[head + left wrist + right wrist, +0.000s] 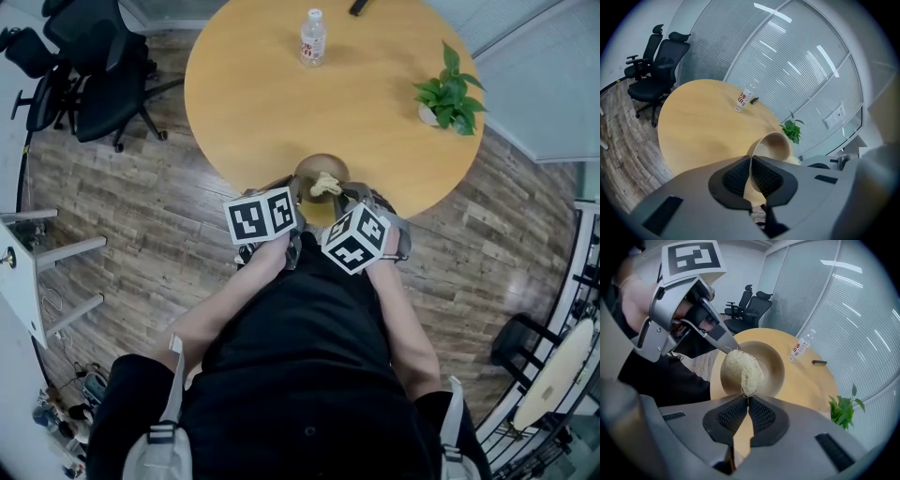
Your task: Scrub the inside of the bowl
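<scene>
Reaching forward from a torso in a black top (300, 356), the person's two forearms carry the grippers side by side at the near edge of a round, pale wooden table (253, 94). The left gripper (751, 162) has its dark ribbed pads clamped on the thin rim of a round tan bowl (774, 144), with the wall of the bowl running between them. The right gripper (747, 399), just beside it, has its jaws pressed together on the lower strands of a pale, cream-coloured fibrous scrubber (743, 370).

The scrubber sits inside the bowl, against the inner wall on the side nearest the left gripper, whose tip meets the rim there. In the head view the bowl lies between the two marker cubes, at the table's near edge. Whether its base rests flat on the wood cannot be told.

Farther out, the tabletop carries a small potted plant with green leaves (450, 91) towards the right. A clear plastic water bottle with a red-and-white label (313, 37) stands near the far side. A flat black object (359, 7) lies at the far edge beyond the bottle.

Black office chairs on castors (84, 66) stand on the brown wood-plank floor (141, 206) to the left. Glass walls with horizontal blinds (787, 61) close off the room behind.
</scene>
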